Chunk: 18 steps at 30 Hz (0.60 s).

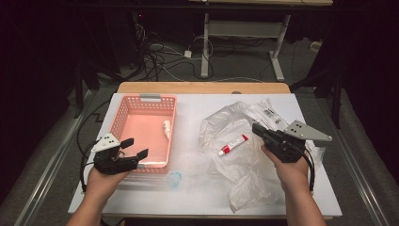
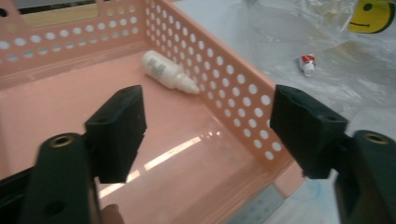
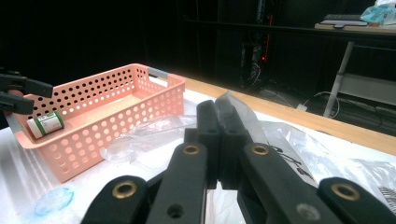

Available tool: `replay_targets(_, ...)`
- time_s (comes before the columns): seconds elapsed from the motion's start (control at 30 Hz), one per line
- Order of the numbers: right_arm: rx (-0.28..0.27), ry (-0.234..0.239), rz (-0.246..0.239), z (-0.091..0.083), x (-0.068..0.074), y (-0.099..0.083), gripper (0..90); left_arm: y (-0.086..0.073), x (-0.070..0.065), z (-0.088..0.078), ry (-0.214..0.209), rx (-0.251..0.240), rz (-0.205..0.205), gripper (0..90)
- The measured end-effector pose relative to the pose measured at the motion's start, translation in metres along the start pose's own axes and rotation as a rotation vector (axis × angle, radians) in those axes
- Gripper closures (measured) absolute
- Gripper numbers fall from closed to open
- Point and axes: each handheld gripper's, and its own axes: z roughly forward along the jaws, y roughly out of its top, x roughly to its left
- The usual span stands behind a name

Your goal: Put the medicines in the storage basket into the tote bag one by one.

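Emptying a plastic bag into a pink basket: one item is in, a tube is next

The bench (image 1: pixel 141 197) carries the pink basket (image 1: pixel 123 109), over whose near corner the left tool (image 1: pixel 133 148) hovers with jaws apart and nothing between them; ahead of it a white bottle (image 2: pixel 168 71) lies on the basket floor, so I judge a drop just done. The right tool (image 3: pixel 218 140) is clamped shut on a fold of the clear plastic bag (image 1: pixel 240 174), holding it up. The red-and-white tube (image 1: pixel 233 144) lies on the bag, to the right tool's left; fetching it calls for the left tool to cross over, open. In the right gripper view the object at the basket's near end, white with a green band (image 3: pixel 45 124), is hard to identify, and a small bluish round thing (image 1: pixel 174 179) near the left tool is unclear
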Motion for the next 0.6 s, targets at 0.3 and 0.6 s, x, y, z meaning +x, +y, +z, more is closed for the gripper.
replay_targets(0.3,0.005,0.005,-0.002,0.003,0.003,0.0,90.0,-0.004,0.025,-0.01,0.105,0.055,-0.098,57.2)
replay_targets(0.6,0.003,0.001,-0.003,0.003,0.003,0.0,90.0,-0.002,0.041,-0.019,0.138,0.123,-0.112,73.9)
